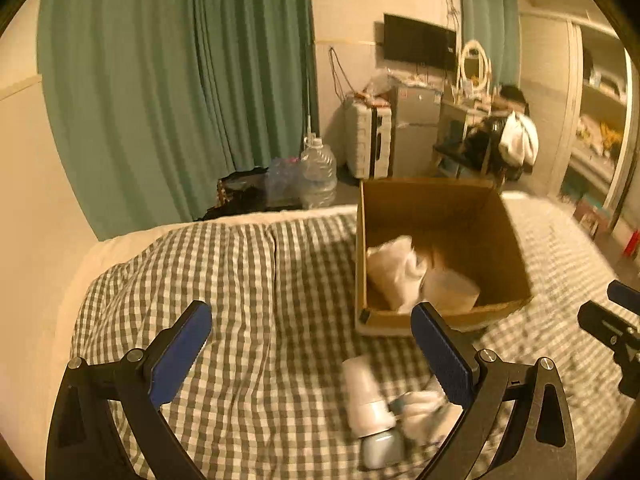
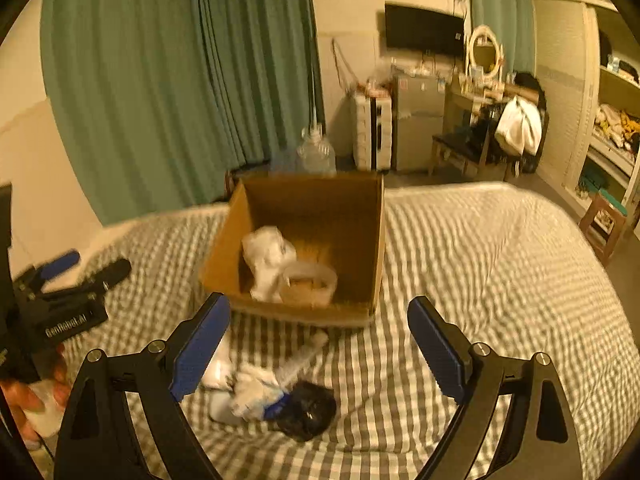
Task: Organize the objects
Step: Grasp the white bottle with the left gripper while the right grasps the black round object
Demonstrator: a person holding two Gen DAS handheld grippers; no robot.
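Observation:
An open cardboard box point(image 1: 440, 208) point(image 2: 312, 200) stands on the checked bed and holds a white cloth point(image 1: 394, 268) point(image 2: 266, 258) and a clear plastic tub point(image 1: 454, 290) point(image 2: 310, 280). In front of it lie a white bottle point(image 1: 366, 396), a crumpled white cloth point(image 2: 254, 394) point(image 1: 424, 404) and a black object point(image 2: 306, 410). My left gripper point(image 1: 312, 360) is open and empty above the bedding, left of the pile. My right gripper point(image 2: 320, 356) is open and empty, above the pile.
The checked quilt point(image 1: 240, 320) point(image 2: 480, 280) covers the bed. Behind it are green curtains point(image 1: 180, 80), clear water jugs point(image 1: 318, 172), a white suitcase point(image 1: 368, 140), a small fridge, a vanity desk with a chair, and shelves at the right point(image 2: 612, 140).

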